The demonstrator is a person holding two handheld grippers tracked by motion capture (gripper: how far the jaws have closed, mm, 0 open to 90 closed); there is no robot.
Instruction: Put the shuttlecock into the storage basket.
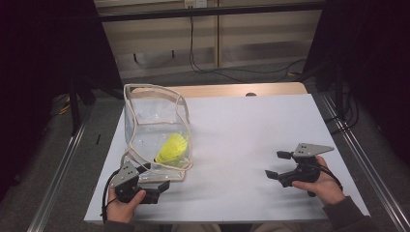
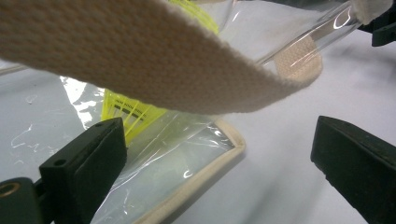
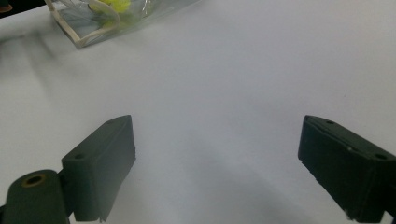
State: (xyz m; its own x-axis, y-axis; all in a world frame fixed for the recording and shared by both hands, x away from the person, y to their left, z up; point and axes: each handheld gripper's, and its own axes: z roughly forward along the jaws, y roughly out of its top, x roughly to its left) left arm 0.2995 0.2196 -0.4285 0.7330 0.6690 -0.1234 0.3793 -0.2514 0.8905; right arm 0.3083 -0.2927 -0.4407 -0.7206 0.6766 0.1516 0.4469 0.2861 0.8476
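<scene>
Your left gripper point(image 1: 157, 181) sits at near corner of clear bag point(image 1: 154, 128), jaws spread wide, grasping nothing. Bag stands on left part of white table point(image 1: 251, 140), cloth trim along its edges. Yellow shuttlecock point(image 1: 173, 149) lies inside bag, low near front wall. In left gripper view, cloth strap point(image 2: 140, 60) hangs across just above your jaws. Your right gripper point(image 1: 279, 165) rests well apart on table's right side, jaws released, nothing between them.

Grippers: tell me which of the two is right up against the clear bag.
The left gripper. Its open fingers sit at the clear bag's bottom edge, under its strap; the right gripper rests open, well apart on the white table.
</scene>
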